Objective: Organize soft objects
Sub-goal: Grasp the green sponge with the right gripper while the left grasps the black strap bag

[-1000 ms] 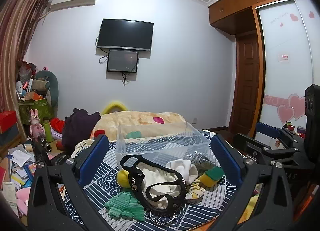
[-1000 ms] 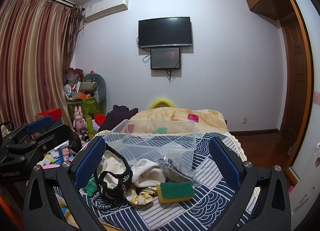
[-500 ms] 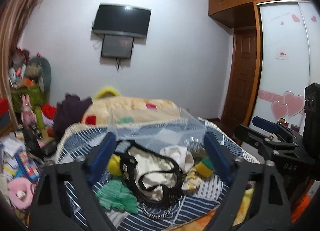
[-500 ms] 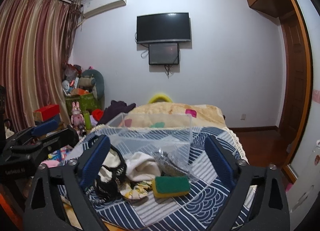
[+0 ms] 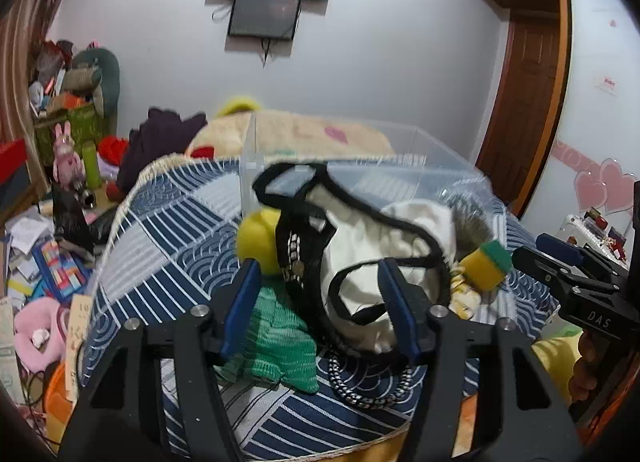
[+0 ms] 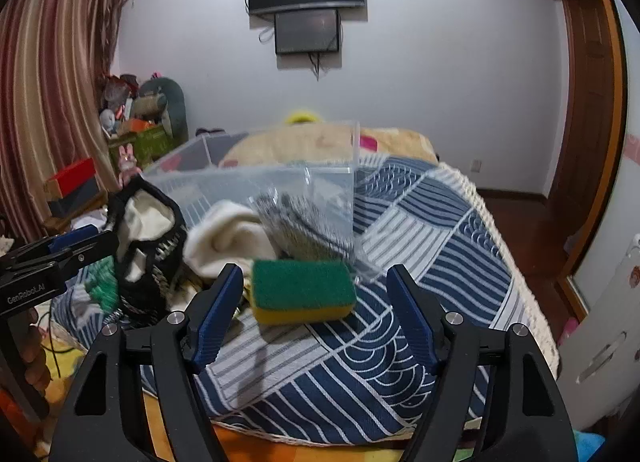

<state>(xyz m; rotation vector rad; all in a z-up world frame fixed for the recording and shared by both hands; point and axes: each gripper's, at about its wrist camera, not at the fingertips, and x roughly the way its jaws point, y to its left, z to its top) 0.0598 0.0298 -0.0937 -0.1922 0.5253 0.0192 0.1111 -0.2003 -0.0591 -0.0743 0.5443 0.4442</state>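
A pile of soft things lies on a blue patterned cloth (image 5: 168, 230) in front of a clear plastic bin (image 5: 360, 158). In the left wrist view my left gripper (image 5: 320, 302) is open, low over a green knitted cloth (image 5: 280, 338) and a black-trimmed white bag (image 5: 360, 262). A yellow ball (image 5: 256, 238) lies left of the bag. In the right wrist view my right gripper (image 6: 316, 310) is open, its fingers either side of a green-and-yellow sponge (image 6: 302, 290). A white cloth (image 6: 228, 238) and a grey scrubber in a bag (image 6: 308, 226) lie behind it.
The clear bin (image 6: 256, 178) stands at the back of the cloth. A black-and-white cord (image 5: 368, 386) lies by the bag. Clutter and toys (image 5: 68, 166) fill the floor at left. A wooden door (image 5: 524, 102) and wardrobe are at right.
Both grippers have moved forward and down toward the pile. The objects now loom larger between the fingers. Both stay open.
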